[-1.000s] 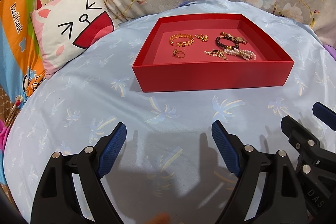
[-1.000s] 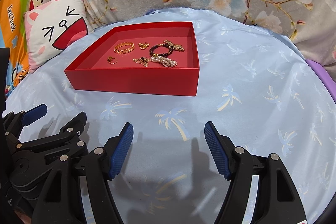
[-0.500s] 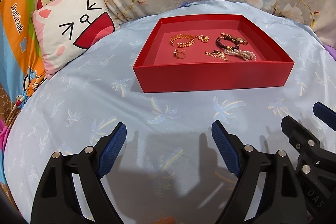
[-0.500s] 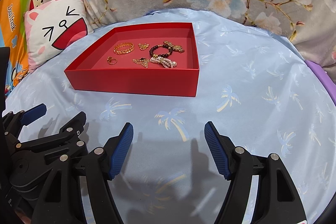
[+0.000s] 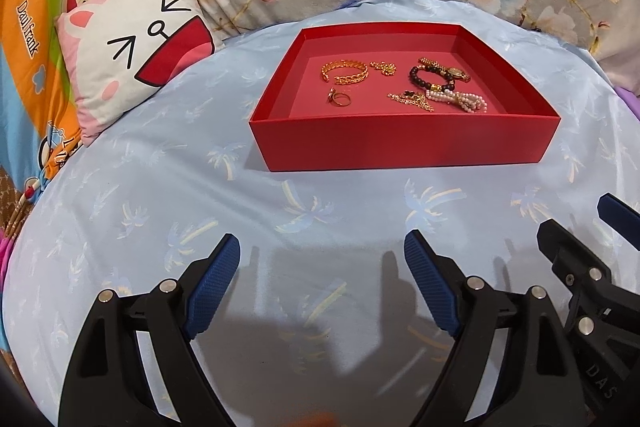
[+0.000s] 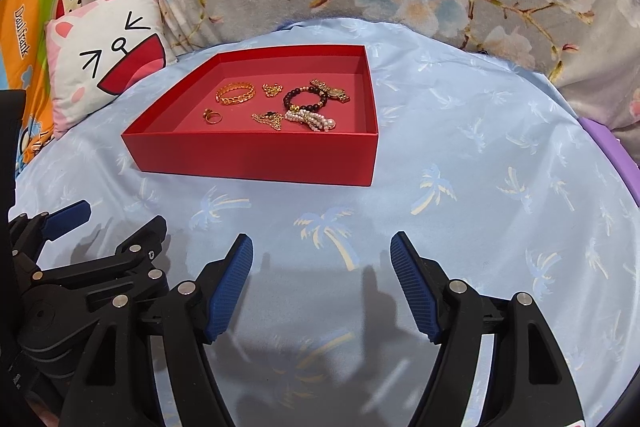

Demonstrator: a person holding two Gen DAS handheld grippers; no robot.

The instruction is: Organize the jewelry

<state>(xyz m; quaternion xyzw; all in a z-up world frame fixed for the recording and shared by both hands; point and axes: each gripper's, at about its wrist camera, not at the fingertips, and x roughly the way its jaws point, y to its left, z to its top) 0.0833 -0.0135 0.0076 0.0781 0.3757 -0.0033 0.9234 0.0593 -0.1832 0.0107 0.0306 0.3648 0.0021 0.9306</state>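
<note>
A: Where's your jewelry?
B: It all lies in the red tray (image 5: 404, 147) on the blue sheet (image 5: 160, 187): gold bangle (image 5: 345, 73), ring (image 5: 340, 99), pearl strand (image 5: 464, 101).
A: And your grippers?
B: Your left gripper (image 5: 322, 263) and right gripper (image 6: 322, 259) are both spread apart, holding nothing, well short of the tray.

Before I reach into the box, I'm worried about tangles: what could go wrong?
The pearl bracelet lies against the gold chain and dark bead bracelet, so lifting one may drag the others. The ring is small and could slip from the pads. The box sits on soft cloth and may shift.
</note>
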